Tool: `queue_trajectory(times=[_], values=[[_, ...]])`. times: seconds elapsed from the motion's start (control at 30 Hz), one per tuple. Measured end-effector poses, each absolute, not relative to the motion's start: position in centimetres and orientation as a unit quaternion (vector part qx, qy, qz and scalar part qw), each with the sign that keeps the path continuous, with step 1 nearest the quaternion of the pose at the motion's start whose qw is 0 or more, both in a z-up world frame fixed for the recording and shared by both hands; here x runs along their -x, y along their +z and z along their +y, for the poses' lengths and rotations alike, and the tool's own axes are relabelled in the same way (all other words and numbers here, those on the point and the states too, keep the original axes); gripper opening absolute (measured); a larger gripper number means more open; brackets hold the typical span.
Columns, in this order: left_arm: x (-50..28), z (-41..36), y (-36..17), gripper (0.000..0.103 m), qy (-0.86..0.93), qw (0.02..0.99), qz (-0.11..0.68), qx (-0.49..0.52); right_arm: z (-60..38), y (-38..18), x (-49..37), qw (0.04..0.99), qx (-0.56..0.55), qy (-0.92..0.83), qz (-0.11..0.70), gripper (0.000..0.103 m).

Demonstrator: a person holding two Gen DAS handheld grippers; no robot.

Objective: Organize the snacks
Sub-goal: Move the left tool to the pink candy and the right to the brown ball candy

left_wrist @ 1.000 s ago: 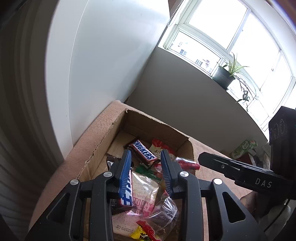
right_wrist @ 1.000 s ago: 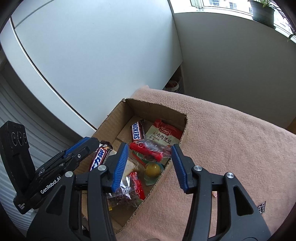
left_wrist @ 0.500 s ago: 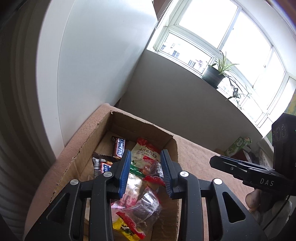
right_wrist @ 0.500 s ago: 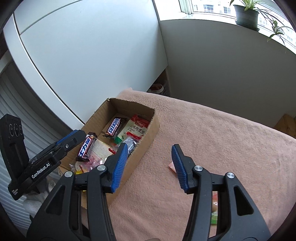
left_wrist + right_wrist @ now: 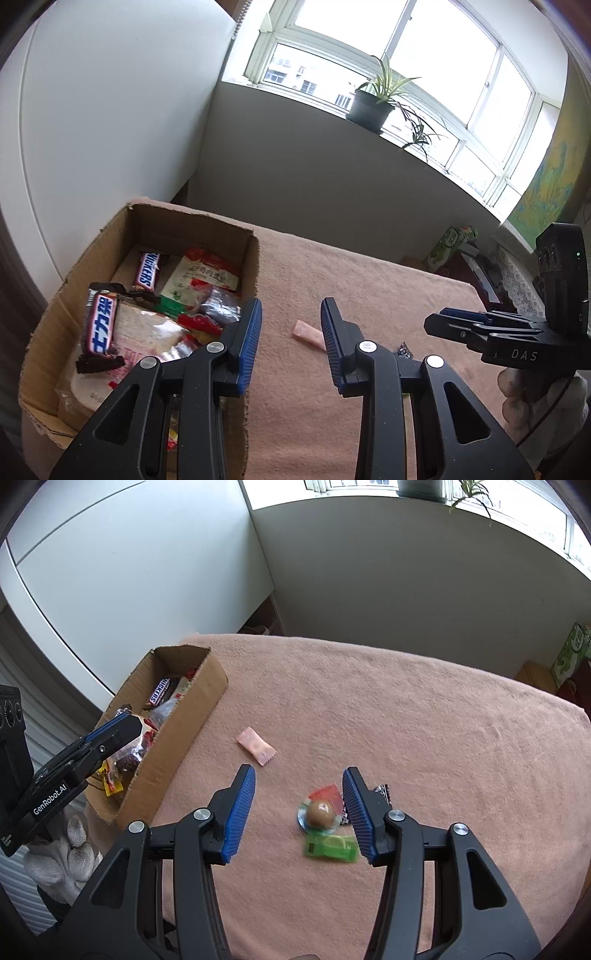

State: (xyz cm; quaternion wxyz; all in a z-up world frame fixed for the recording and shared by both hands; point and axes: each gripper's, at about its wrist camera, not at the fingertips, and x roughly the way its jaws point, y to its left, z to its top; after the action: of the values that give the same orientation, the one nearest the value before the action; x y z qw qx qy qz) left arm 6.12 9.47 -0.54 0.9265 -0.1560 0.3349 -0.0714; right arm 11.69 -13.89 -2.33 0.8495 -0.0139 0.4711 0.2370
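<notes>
Both grippers just left the box (image 5: 192,705) empty-jawed, right gripper (image 5: 297,812) gaping over 4 loose snacks (image 5: 320,812), pink one (image 5: 256,750) at 10 o'clock, left gripper (image 5: 291,339) spread too.

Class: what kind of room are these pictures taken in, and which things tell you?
Probably a home living room: a potted plant on the windowsill, a pink cloth over the table, and a snack box.

A second ago both grippers hung over the cardboard box (image 5: 173,738). Now the right gripper (image 5: 299,805) has swung away from the box to the loose snacks on the pink cloth (image 5: 406,720), its wide-apart jaws framing a round brown candy (image 5: 320,811) above a green packet (image 5: 331,846). The left gripper (image 5: 291,341) has shifted past the box's right wall, jaws spread wider, with a small pink packet (image 5: 307,332) between them.
</notes>
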Motion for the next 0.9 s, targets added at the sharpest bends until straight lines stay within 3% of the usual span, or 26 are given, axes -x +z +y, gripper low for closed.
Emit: queue_trajectory(times=[0.73, 0.83, 0.9], values=[[-8.7, 3.4, -7.5, 0.032, -0.112, 0.871, 0.457, 0.139, -15.1, -9.7, -13.1, 0.796, -0.008, 0.285, 0.533, 0.051], [-9.5, 2.9, -7.9, 0.042, -0.099, 0.870, 0.463, 0.134, -15.4, -10.2, -13.4, 0.798, 0.003, 0.286, 0.530, 0.051], [-10.1, 2.6, -8.1, 0.042, -0.092, 0.871, 0.465, 0.130, -15.8, -10.5, -13.6, 0.797, 0.000, 0.290, 0.530, 0.051]])
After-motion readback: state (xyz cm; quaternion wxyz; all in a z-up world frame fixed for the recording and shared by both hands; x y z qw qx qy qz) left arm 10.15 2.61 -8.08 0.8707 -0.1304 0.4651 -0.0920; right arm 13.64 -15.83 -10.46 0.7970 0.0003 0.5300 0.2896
